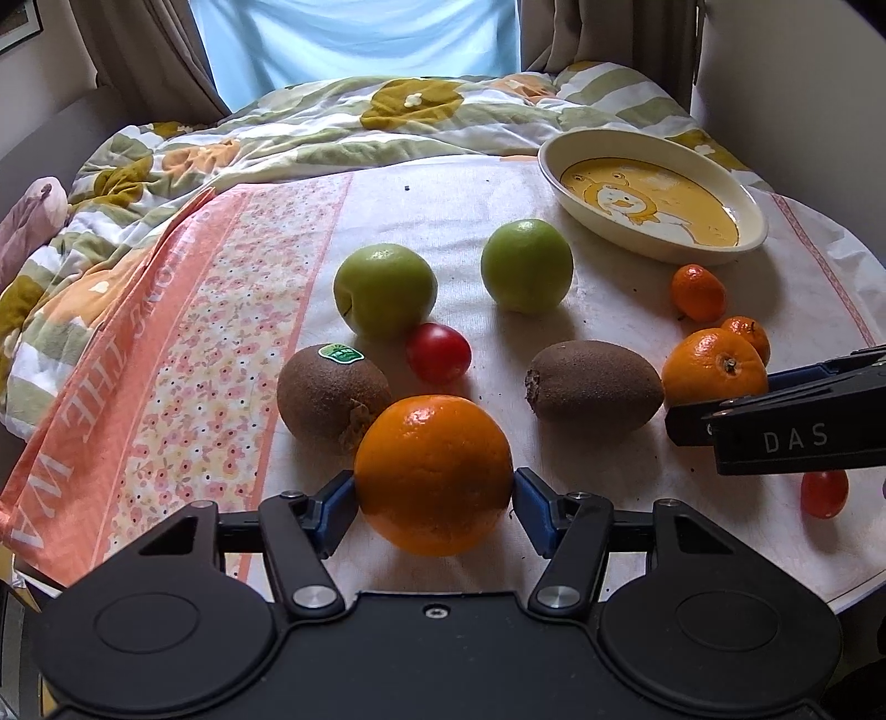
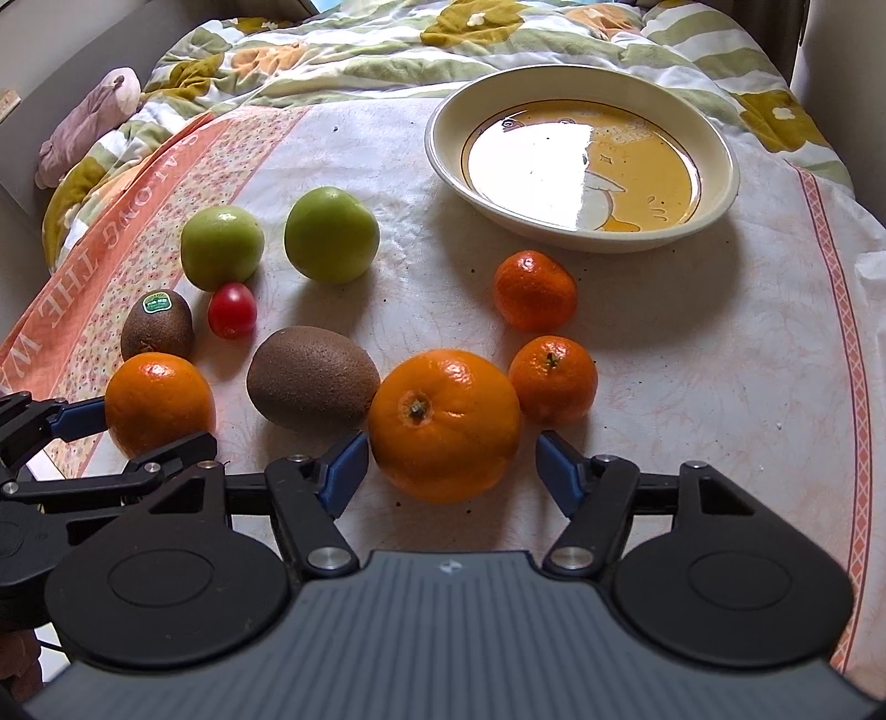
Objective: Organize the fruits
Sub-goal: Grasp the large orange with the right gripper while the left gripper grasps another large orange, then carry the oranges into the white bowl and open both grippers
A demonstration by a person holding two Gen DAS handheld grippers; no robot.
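Left tongs (image 1: 434,490) clamp an orange (image 1: 433,473); right tongs (image 2: 451,462) spread wide around another orange (image 2: 444,423)

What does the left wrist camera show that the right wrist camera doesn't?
Only the left wrist view shows a second red tomato near the right tongs, plus the bright window. Only the right wrist view shows the right tongs' own fingers either side of a large orange, with a gap at the right finger. Both show the dish, two green apples, two kiwis, and the other orange touched by both left fingers.
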